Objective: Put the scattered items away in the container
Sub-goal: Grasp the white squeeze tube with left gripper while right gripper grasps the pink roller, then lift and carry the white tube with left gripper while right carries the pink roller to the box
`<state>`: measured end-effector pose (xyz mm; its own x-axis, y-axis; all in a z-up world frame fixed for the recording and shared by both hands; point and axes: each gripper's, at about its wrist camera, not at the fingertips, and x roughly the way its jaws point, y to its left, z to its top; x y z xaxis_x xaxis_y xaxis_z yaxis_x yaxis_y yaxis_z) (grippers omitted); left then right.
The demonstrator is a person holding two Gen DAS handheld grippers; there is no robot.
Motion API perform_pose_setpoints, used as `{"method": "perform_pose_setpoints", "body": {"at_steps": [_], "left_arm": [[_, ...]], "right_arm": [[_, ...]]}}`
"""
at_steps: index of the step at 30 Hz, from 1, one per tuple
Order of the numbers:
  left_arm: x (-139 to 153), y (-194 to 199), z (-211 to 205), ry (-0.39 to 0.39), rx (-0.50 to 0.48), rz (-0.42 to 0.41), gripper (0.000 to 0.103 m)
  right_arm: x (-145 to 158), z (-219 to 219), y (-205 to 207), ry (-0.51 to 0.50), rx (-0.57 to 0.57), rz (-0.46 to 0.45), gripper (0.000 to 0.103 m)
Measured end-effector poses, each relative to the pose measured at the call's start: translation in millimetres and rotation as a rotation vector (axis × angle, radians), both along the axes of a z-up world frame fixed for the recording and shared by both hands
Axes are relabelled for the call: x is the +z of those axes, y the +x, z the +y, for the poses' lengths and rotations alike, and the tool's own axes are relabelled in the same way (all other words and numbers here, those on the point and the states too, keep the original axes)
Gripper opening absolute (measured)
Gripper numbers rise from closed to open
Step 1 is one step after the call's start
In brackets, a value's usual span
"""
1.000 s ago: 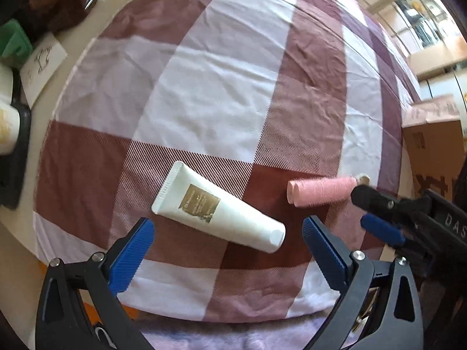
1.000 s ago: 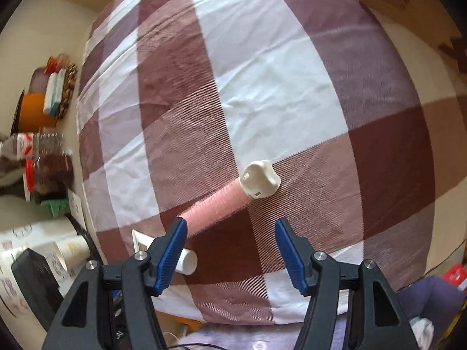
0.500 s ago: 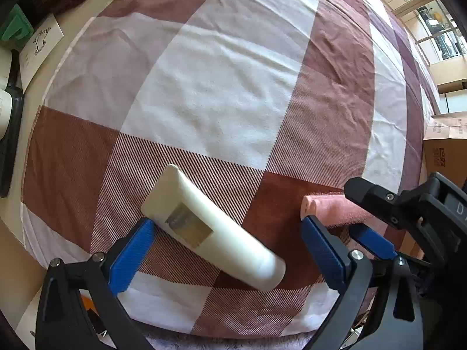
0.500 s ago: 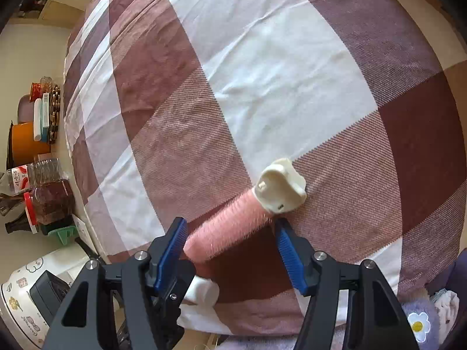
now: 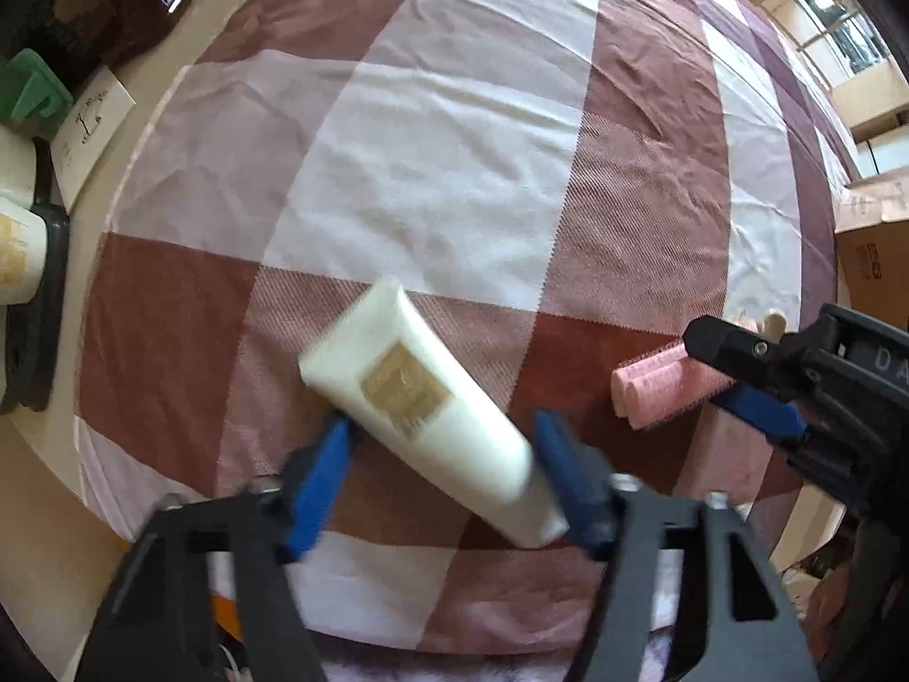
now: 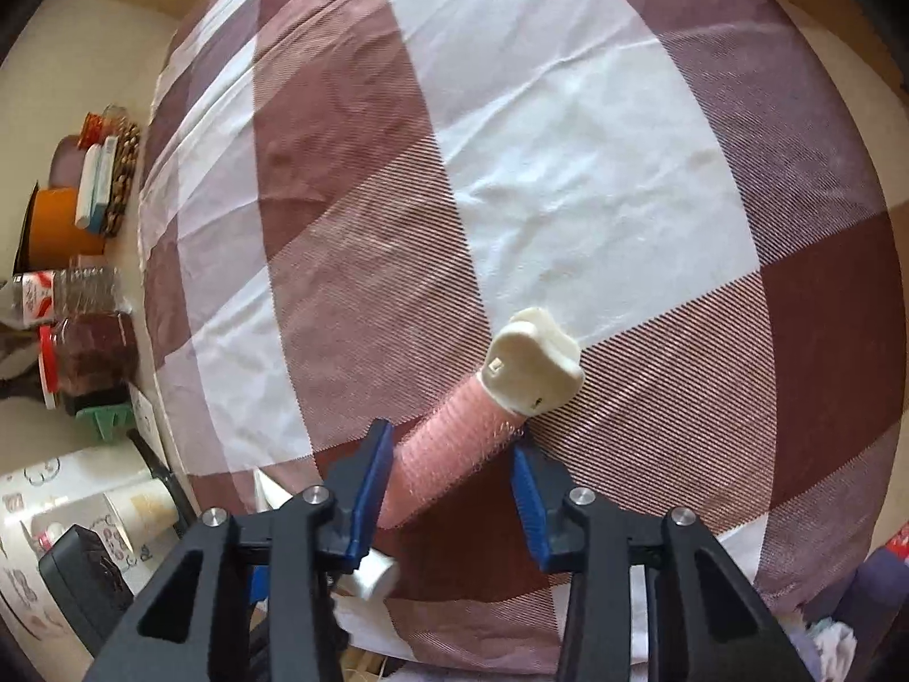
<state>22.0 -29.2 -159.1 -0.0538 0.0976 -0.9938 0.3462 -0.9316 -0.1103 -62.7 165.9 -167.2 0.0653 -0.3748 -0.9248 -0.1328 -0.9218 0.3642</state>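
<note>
Both grippers were down low over the checked tablecloth [image 5: 454, 159], the maroon and white one covering the round table.

The left gripper [image 5: 443, 472] had its blue pads on either side of the white tube [image 5: 432, 415], a squeeze tube with a gold label that lay diagonally, cap end toward the camera and crimped end pointing away. The right pad looked pressed against the tube near the cap and the left pad sat by its lower edge, but that view was smeared with motion blur, so it couldn't be told whether the jaws were actually clamped or just bracketing it.

The right gripper [image 6: 449, 483] straddled the pink hair roller [image 6: 449, 454], a fuzzy cylinder with a cream plastic end piece [image 6: 534, 369] sticking out past the fingertips. The bristles brushed the right pad and the left pad sat right alongside, so the jaws were closed in around it, though there was no telling if the grip was firm. From the left camera the roller sat just to the right of the tube, on the dark square of the cloth.

Off the table's edge were a cardboard box [image 5: 875, 250] on one side, and jars and a paper cup [image 6: 142, 506] on the other.
</note>
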Motion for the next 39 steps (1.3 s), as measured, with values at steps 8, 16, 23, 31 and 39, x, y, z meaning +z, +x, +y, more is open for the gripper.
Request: {"method": "perform_pose_setpoints", "body": {"at_steps": [8, 16, 23, 31, 39], "left_arm": [[3.3, 16.0, -15.8, 0.046, 0.009, 0.030, 0.034], [13.6, 26.0, -11.1, 0.047, -0.022, 0.055, 0.034], [27.1, 1.1, -12.6, 0.027, -0.056, 0.100, 0.034], [58.9, -15.0, -8.7, -0.023, -0.105, 0.173, 0.034], [83.6, -15.5, -8.9, -0.042, -0.144, 0.220, 0.034]], "right_arm": [[11.2, -8.3, 6.0, 0.044, 0.119, 0.076, 0.027], [17.9, -9.0, 11.5, 0.066, 0.168, 0.110, 0.027], [30.6, -3.8, 15.5, 0.048, 0.176, 0.137, 0.027], [62.0, -1.6, 19.9, -0.007, 0.182, 0.178, 0.027], [95.1, -3.7, 25.8, -0.048, 0.194, 0.227, 0.027]]}}
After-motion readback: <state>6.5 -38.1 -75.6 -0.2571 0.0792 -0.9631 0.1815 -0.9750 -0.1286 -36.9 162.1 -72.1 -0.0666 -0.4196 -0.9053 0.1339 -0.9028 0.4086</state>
